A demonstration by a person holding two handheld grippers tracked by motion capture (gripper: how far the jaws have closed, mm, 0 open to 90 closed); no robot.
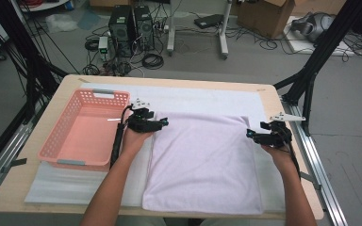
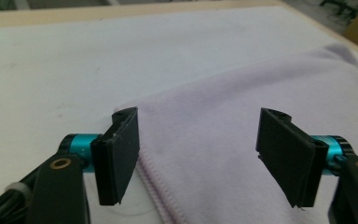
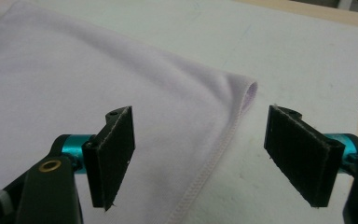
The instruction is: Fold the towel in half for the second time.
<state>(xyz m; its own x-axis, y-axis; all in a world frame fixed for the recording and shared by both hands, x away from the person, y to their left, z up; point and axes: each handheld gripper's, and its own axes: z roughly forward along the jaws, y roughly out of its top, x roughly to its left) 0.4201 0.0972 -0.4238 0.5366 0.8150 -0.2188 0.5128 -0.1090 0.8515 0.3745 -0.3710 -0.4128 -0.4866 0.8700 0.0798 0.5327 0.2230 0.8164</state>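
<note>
towel (image 1: pixel 202 162): soft matt lilac cloth, stitched hem
basket (image 1: pixel 82 129): pink perforated plastic
desk (image 1: pixel 169 82): pale smooth wood

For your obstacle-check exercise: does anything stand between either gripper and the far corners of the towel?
Nothing visible does. The left gripper and right gripper hover open at the towel, each over a bare far corner.

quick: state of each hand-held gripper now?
Left hand-held gripper: open, holding nothing, over the towel edge.
Right hand-held gripper: open, holding nothing, over the towel's corner.
</note>
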